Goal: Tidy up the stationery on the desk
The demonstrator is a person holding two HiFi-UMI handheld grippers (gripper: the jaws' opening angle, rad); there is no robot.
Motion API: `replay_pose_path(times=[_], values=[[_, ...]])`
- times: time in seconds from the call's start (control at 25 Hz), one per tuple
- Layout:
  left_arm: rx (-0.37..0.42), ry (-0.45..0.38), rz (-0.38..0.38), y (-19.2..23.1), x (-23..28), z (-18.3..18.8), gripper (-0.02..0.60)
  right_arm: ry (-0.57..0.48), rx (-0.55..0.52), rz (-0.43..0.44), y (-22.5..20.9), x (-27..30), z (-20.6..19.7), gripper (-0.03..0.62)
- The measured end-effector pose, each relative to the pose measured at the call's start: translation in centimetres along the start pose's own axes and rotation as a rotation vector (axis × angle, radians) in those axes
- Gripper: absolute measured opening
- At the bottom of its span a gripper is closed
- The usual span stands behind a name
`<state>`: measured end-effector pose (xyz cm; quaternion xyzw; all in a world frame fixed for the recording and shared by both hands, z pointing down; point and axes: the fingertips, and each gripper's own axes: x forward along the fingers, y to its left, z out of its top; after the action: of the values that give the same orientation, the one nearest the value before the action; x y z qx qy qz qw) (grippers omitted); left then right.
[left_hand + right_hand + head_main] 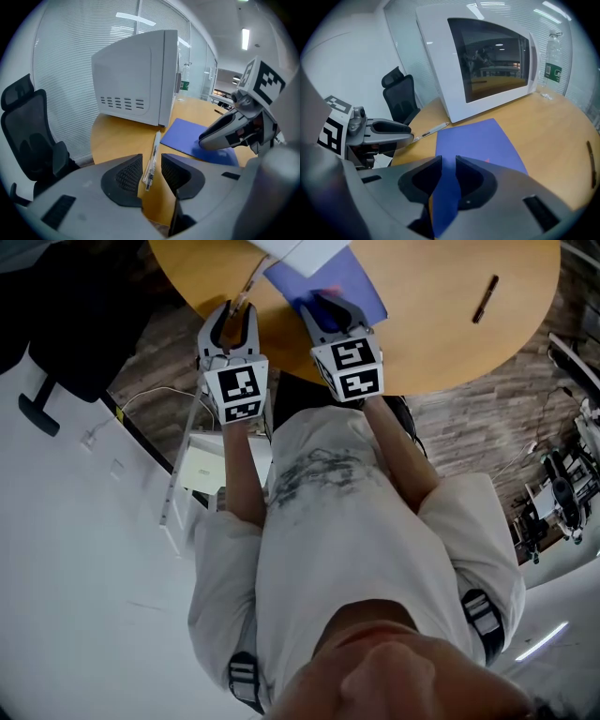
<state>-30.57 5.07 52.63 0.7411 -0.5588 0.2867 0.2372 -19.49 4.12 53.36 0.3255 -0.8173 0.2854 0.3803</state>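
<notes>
The only enclosed things on the round wooden bench (422, 343) are a white microwave (136, 79) at its far side, door closed and its dark window showing only reflections, and a clear plastic bottle (552, 65) with a green label standing to the right of it; I cannot tell what either holds. A clear pen (152, 157) lies flat on the bench at the near left. Its long axis runs near to far, the white end pointing at the microwave's near corner and the inked end toward the bench edge. The left hand-held gripper (151, 160) is released, its jaws set apart on either side of the pen's near end, with bare wood showing between the pen and the right jaw. Just to the right of the pen lies a blue sheet (476, 140), flat, its far edge reaching the microwave. The right hand-held gripper (448, 161) sits over the sheet's near edge, its jaws drawn close with a narrow gap through which the blue shows, clamping nothing. A dark pen (484, 298) lies well apart at the far right. A black office chair (28, 136) stands off the bench's left side.
</notes>
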Motion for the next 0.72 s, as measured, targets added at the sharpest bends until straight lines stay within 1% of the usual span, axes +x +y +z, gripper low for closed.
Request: replay_pose_path(times=[0.08,0.28,0.36,0.44,0.72], values=[[0.009,0.018,-0.003,0.1,0.4,-0.5,0.114,-0.001,-0.001,-0.001,0.0,0.0,0.1,0.144],[-0.009,0.073,-0.012,0.2,1.0,-2.2,0.114,-0.012,0.006,-0.008,0.1,-0.3,0.0,0.144],[-0.012,0.088,-0.018,0.2,1.1,-2.5,0.104,-0.017,0.012,-0.013,-0.1,-0.5,-0.1,0.144],[-0.016,0.092,-0.018,0.0,1.2,-2.6,0.071,-0.02,0.019,-0.019,-0.4,-0.7,-0.3,0.144],[-0.031,0.084,-0.019,-1.3,1.0,-2.5,0.06,-0.037,0.028,-0.029,-1.0,-1.6,-1.0,0.144]])
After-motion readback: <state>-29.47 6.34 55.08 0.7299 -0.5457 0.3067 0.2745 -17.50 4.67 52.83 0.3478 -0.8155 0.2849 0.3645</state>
